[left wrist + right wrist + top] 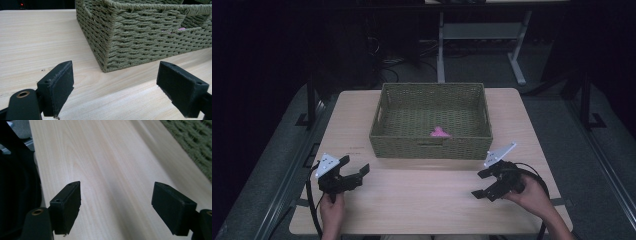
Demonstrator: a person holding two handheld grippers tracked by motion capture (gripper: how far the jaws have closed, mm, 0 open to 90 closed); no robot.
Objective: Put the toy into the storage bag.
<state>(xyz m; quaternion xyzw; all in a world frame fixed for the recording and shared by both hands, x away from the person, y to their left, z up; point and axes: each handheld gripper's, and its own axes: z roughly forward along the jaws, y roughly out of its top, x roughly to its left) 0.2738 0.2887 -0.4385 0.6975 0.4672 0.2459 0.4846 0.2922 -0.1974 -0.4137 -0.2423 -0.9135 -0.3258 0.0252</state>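
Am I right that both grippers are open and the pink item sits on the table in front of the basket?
Not quite. The pink item lies inside the basket, near its front wall, as the high view shows. The left gripper and right gripper are indeed both open.

Pale wooden rectangular table [432, 200], light grain running along its top. Sitting directly on it, toward the far edge and centred: an olive-green woven rectangular basket [430, 149] with a handle slot in its near wall. Near half bare wood.
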